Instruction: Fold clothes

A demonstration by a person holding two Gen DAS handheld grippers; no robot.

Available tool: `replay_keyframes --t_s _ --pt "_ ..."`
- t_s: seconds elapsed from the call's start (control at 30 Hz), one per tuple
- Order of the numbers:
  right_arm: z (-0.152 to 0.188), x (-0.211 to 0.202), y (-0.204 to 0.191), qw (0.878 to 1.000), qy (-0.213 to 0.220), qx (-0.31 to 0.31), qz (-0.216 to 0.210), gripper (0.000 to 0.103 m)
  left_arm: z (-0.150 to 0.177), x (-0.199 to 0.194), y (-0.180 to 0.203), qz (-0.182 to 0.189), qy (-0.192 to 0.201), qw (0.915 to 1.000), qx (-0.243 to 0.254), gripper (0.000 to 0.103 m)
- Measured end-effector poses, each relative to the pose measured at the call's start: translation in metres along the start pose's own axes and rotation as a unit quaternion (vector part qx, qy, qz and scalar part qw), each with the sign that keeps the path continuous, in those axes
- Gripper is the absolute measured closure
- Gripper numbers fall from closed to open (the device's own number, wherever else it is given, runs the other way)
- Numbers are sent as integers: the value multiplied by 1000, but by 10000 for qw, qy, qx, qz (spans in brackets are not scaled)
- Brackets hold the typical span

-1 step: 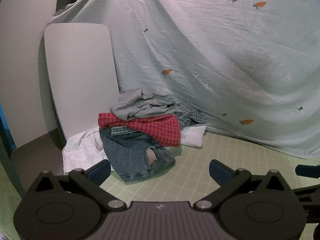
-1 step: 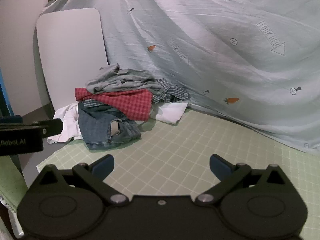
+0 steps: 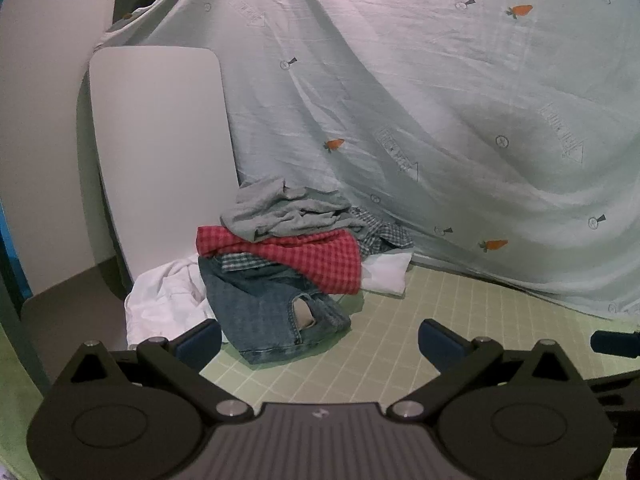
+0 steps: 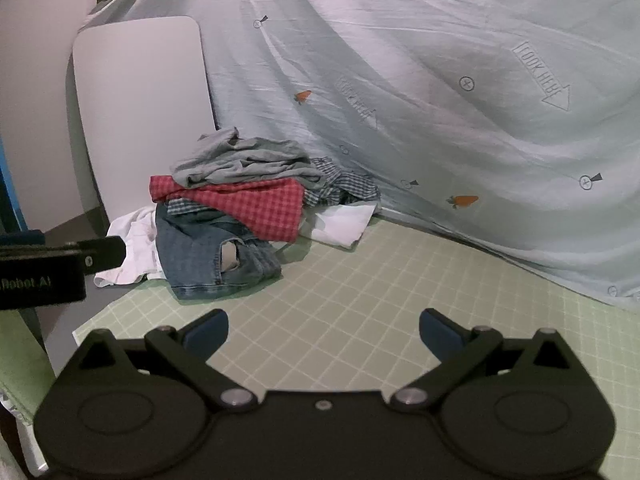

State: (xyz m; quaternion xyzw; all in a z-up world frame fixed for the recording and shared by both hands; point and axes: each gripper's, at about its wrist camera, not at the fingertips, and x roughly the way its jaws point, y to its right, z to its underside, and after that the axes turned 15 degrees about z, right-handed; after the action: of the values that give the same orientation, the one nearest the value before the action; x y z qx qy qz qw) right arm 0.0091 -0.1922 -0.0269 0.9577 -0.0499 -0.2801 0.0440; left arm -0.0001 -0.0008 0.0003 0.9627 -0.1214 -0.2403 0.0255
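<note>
We find the clothes pile [image 4: 240, 216] crumpled at the green mat's [image 4: 400, 304] far left corner: soft, limp, light. The jeans [image 3: 260, 312] are heaviest; grip their hem. Left gripper [image 3: 320, 340] and right gripper [image 4: 324, 330] stand spread, empty.

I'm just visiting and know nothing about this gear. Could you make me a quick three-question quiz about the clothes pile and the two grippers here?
1. True or false: the left gripper is shut on the jeans.
2. Which garment lies on top of the pile? A) grey garment B) red checked cloth C) jeans
3. Fill in: the pile sits on a green ____ mat.

Key: 1 false, both it and the right gripper are open and empty; 2 A; 3 gridded.
</note>
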Motion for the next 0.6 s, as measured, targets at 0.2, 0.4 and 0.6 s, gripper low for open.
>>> replay_keyframes --t_s 0.2,0.4,0.6 --pt "4 -5 -3 10000 17 14 20 0 -1 0 4 -4 87 10000 -13 0" --pt "3 2 4 10000 0 75 39 0 -3 -4 -1 76 103 9999 -79 0" --pt "5 -2 3 10000 13 43 61 0 -8 -4 -5 91 74 9999 -81 0"
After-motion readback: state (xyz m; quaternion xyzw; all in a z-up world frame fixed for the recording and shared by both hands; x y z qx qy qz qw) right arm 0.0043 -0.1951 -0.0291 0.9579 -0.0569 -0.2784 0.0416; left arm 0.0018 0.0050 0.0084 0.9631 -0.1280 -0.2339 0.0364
